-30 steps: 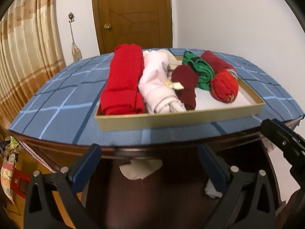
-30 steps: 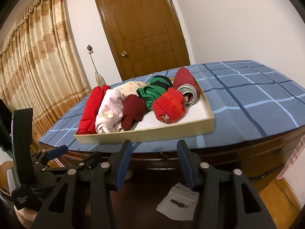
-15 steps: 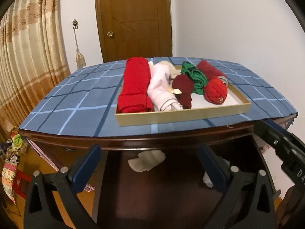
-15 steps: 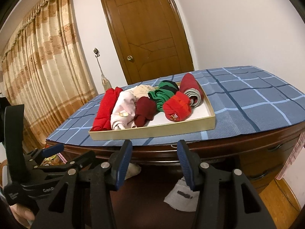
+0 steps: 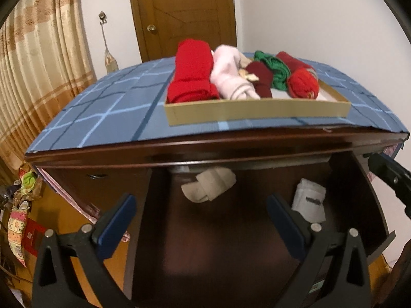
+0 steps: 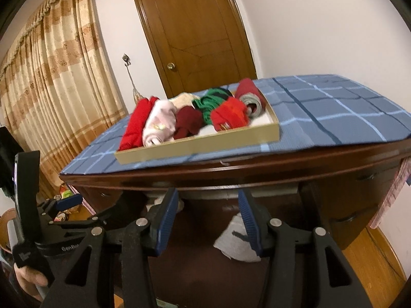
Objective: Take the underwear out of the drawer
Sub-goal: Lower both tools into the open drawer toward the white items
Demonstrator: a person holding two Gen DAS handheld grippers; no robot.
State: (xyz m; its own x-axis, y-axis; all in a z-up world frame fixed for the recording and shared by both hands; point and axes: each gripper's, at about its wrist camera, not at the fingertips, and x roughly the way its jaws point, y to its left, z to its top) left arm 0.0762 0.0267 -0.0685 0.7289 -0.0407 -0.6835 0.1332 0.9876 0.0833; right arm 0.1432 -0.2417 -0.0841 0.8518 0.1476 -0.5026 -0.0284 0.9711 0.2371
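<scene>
Hovered over the pulled-out drawer (image 5: 231, 231), left claw (image 5: 200, 220) and right claw (image 6: 208, 215) both released; beige underwear (image 5: 209, 184) at twelve o'clock, white underwear (image 5: 309, 201) at two.

A bedroom in a home: a dark wooden dresser (image 5: 231, 151) under a blue checked cloth (image 5: 108, 113), a tray (image 5: 257, 109) of rolled clothes, beige curtains (image 6: 51, 77) at left, a panelled door (image 6: 197, 33) at the far wall

Tray (image 5: 257, 109) on table (image 5: 102, 118); two underwear bundles (image 5: 209, 188) in drawer (image 5: 231, 231) below.
</scene>
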